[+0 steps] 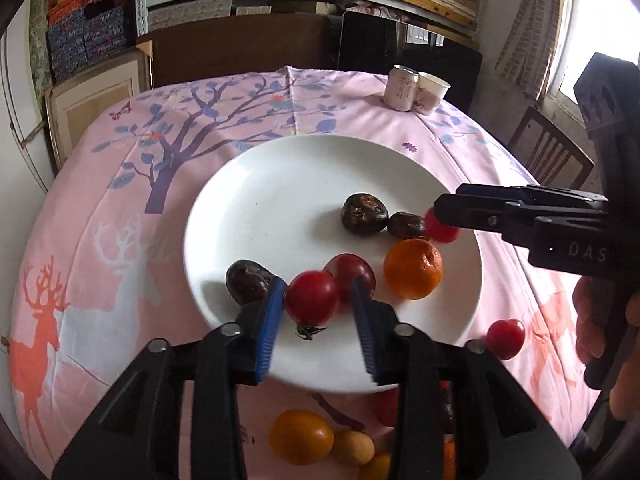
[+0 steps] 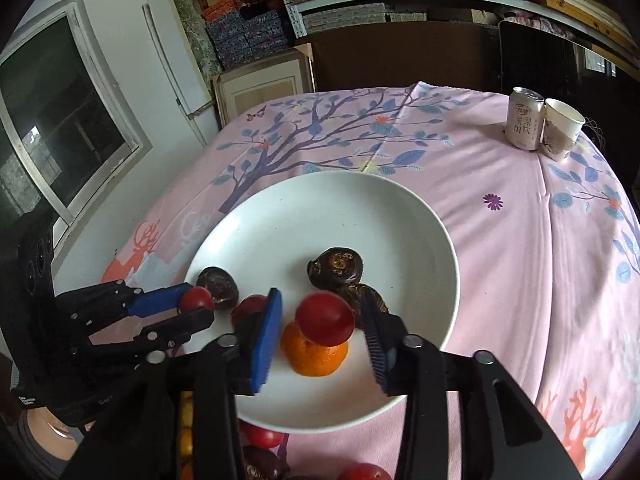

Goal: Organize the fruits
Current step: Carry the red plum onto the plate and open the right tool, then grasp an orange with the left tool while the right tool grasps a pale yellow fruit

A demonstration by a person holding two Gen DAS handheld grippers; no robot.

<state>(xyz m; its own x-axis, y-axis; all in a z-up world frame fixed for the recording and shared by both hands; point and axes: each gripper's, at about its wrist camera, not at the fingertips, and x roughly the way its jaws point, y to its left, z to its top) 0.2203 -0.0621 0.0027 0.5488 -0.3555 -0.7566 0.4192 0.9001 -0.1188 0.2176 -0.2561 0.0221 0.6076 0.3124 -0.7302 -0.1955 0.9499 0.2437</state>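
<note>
A white plate (image 1: 280, 184) (image 2: 320, 208) holds an orange (image 1: 413, 269) (image 2: 316, 354), dark fruits (image 1: 364, 213) (image 2: 336, 267) and a red tomato (image 1: 354, 274). My left gripper (image 1: 318, 300) (image 2: 192, 308) stands over the plate's near edge with a red cherry tomato (image 1: 312, 295) (image 2: 196, 299) between its jaws; the jaws look slightly apart from it. My right gripper (image 2: 320, 320) (image 1: 440, 216) is over the plate's right side with another red tomato (image 2: 325, 318) (image 1: 440, 230) between its open jaws, seemingly in the air.
Loose fruits lie on the pink tablecloth (image 1: 120, 240) near the plate: a red tomato (image 1: 505, 338), yellow-orange fruits (image 1: 300, 436). A can (image 1: 400, 87) and paper cup (image 1: 430, 92) stand at the far edge. A chair (image 1: 552, 152) is to the right.
</note>
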